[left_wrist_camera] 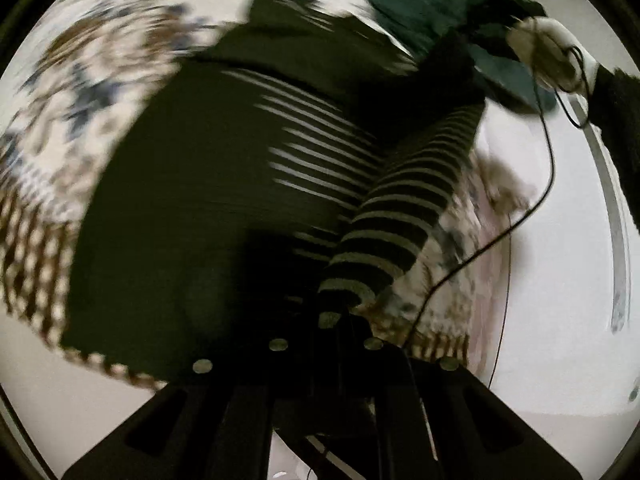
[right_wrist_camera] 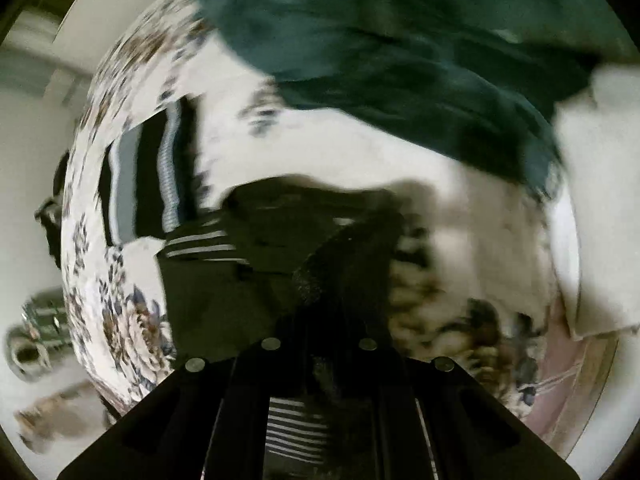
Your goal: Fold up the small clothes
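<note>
In the left wrist view my left gripper [left_wrist_camera: 332, 320] is shut on the end of a black knit piece with olive stripes [left_wrist_camera: 404, 208], a sock or a sleeve. It stretches taut up to the right, where its plain black end [left_wrist_camera: 448, 76] reaches toward a blurred pale device [left_wrist_camera: 552, 56]. Under it lies a dark garment with thin white stripes [left_wrist_camera: 224, 184] on the flowered tablecloth [left_wrist_camera: 100, 60]. In the right wrist view my right gripper [right_wrist_camera: 324, 320] is shut on fuzzy black knit fabric [right_wrist_camera: 344, 268], above the same dark garment [right_wrist_camera: 216, 292].
A teal garment [right_wrist_camera: 400, 52] is bunched at the far side. A folded black, grey and white striped piece [right_wrist_camera: 148, 184] lies at the left on the cloth. A thin black cable [left_wrist_camera: 548, 152] hangs by the table's checked border [left_wrist_camera: 36, 272]. A white cloth [right_wrist_camera: 600, 200] lies on the right.
</note>
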`<state>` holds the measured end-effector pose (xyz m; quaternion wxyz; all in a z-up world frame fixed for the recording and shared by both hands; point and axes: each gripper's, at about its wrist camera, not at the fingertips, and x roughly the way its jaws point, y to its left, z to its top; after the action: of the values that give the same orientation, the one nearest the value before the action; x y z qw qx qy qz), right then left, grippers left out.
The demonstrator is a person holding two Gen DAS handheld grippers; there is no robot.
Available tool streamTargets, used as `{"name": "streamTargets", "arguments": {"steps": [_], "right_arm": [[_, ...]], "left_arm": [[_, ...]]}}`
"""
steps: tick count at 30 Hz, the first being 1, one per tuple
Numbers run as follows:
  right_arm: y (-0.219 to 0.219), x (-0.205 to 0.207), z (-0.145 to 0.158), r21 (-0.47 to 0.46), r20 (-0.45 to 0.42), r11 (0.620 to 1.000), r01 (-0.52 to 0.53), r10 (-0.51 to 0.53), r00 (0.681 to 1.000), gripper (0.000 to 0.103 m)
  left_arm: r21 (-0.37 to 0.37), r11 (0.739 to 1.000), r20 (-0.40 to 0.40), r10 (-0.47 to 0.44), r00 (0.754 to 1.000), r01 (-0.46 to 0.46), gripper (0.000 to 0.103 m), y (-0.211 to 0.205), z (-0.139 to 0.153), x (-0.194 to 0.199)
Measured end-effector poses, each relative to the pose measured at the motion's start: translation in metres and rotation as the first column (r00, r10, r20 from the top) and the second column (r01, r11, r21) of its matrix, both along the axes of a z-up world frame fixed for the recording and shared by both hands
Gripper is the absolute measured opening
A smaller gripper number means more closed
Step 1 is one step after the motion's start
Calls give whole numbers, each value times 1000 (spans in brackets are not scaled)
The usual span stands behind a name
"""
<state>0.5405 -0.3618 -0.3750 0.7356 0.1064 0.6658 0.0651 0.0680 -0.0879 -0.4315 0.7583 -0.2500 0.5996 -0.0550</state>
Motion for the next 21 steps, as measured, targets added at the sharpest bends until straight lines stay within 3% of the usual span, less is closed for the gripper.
{"name": "streamTargets", "arguments": {"steps": [7,12,19,21], "right_arm": [[170,21,-5,-68,16,991,-118,119,993,8],[287,26,-53,-164,-20,966,-200,199,980,8],[361,18,-118,-271,-72,934,-231,220,973,8],[370,19,-135,-281,-128,927,-249,221,967,11]], "left_arm": [[-81,972,-73,215,974,-221,5,105,-28,-23],[-106,945,-115,298,947,-310,5,150,-56,-34],[-166,924,-206,308,929,-344,6,190,-95,-51],[-182,924,-247,289,925,-337,8,197,-106,-52]]}}
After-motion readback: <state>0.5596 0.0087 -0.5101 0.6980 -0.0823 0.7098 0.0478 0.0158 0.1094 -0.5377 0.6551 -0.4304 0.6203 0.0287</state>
